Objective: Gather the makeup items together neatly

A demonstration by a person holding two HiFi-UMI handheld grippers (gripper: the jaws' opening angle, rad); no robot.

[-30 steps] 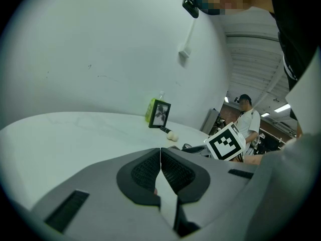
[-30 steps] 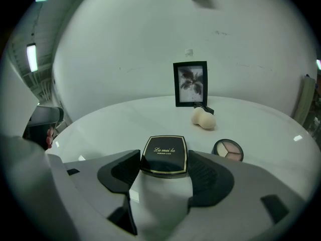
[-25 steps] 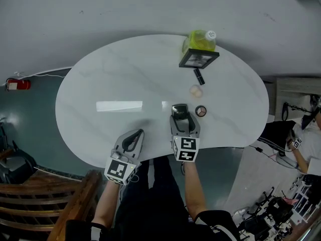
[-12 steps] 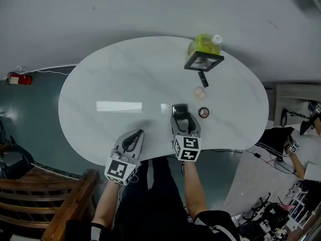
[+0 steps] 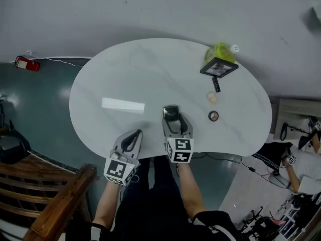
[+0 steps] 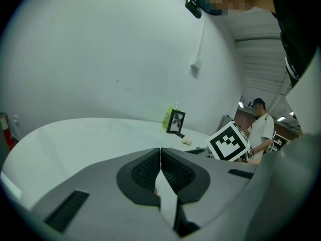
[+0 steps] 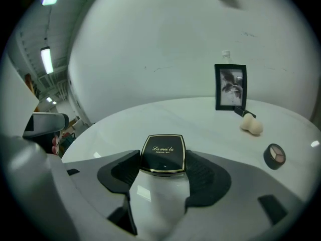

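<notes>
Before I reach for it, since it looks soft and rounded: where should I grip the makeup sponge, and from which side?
Probably from above, pinching across the makeup sponge at its narrower waist. It lies on its side on the table, with the black tube close behind it, so a low approach from that side looks crowded.

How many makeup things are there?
4. A black square powder compact is gripped in the right tool. A small round eyeshadow pot lies to its right, and a beige makeup sponge lies beyond that. A black lipstick tube lies by the black picture frame. Others may hide behind it.
</notes>
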